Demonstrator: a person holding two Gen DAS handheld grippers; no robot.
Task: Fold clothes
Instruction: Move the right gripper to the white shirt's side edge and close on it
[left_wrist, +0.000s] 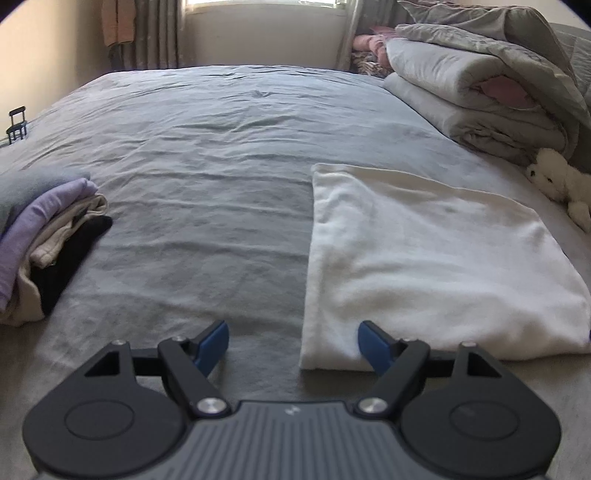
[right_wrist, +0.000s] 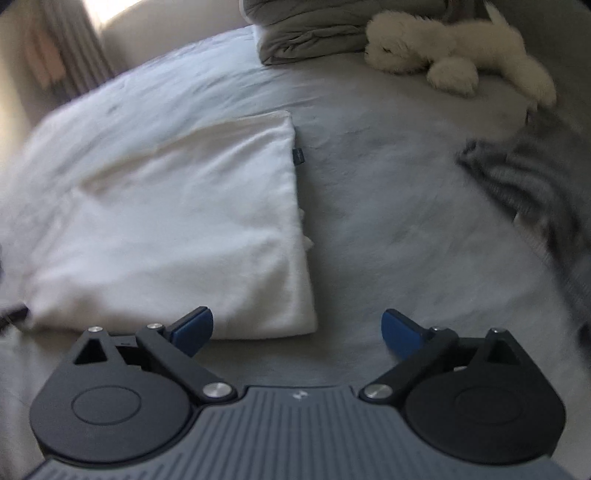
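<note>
A white cloth (left_wrist: 424, 266) lies folded flat on the bed (left_wrist: 207, 155), a neat rectangle on the grey sheet, near the front edge and off to the right of the bed's middle. Its near left corner sits between the left gripper's (left_wrist: 293, 345) spread fingers (left_wrist: 212, 345); the right-hand blue pad overlaps the cloth's front edge in the left wrist view, but nothing is pinched.

The right gripper (right_wrist: 297, 332) hangs at the cloth's other near corner. Its fingers (right_wrist: 400, 332) are spread very wide, and the cloth's corner (right_wrist: 221, 221) lies just ahead of the left pad, with bare sheet under the rest of the gap. Nothing is held there either. A small dark tag (right_wrist: 296, 156) shows at the cloth's right edge.

At the left edge of the bed sits a pile of folded clothes (left_wrist: 48, 236): grey on top, then lilac, cream and black. It is well apart from the white cloth.

Towards the head of the bed, on the right, a grey duvet (left_wrist: 480, 85) is folded in thick layers. Just beside it lies a white plush toy (right_wrist: 458, 55). A striped grey fabric (right_wrist: 528, 177) lies at the far right, blurred in the right wrist view. Curtains (left_wrist: 155, 33) hang beside a bright window beyond the bed.
</note>
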